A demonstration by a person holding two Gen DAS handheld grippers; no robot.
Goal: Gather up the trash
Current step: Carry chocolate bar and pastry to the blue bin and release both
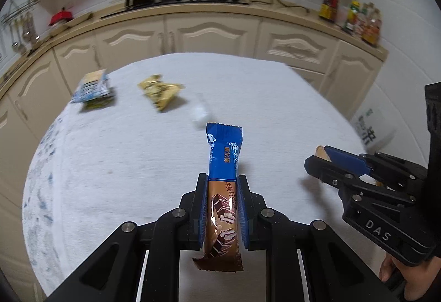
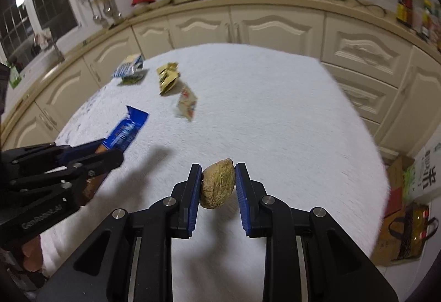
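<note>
Trash is in both our grips – the left gripper (image 1: 222, 208) clenches a blue-and-brown foil snack wrapper (image 1: 223, 191), the right gripper (image 2: 217, 186) a tan crumpled lump (image 2: 217, 184), held only at its edges, so it may slip. Only the right view shows the cardboard box (image 2: 397, 208) at four o'clock – and the small white packet (image 2: 188, 104) clearly

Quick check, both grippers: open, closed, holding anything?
Left gripper: closed on the blue-and-brown snack wrapper.
Right gripper: closed on a brownish round lump.
</note>
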